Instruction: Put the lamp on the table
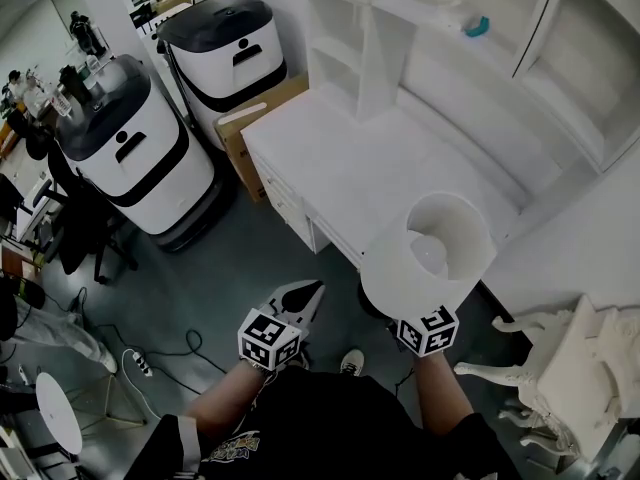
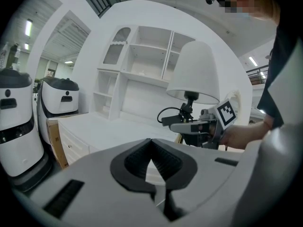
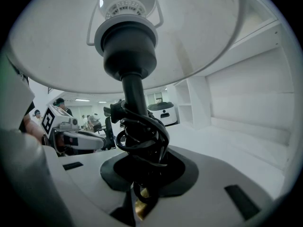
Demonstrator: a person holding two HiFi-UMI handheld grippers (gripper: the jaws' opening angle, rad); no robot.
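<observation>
The lamp has a white shade [image 1: 432,250] and a black stem [image 3: 135,98] with its black cord wound round it. My right gripper [image 3: 141,176] is shut on the stem low down, and the lamp stands upright above it. In the head view the shade hides the right jaws and only the marker cube [image 1: 428,330] shows. The lamp hangs over the near right corner of the white table [image 1: 340,168], above its front edge. My left gripper [image 1: 312,292] is shut with nothing in it, left of the lamp over the floor. From the left gripper view the lamp [image 2: 194,74] shows at the right.
A white shelf unit [image 1: 500,58] rises at the back of the table, with a teal object [image 1: 478,26] on one shelf. Two white-and-black machines [image 1: 135,153] [image 1: 225,43] and a cardboard box [image 1: 250,118] stand left of the table. A white carved chair [image 1: 570,368] stands at the right.
</observation>
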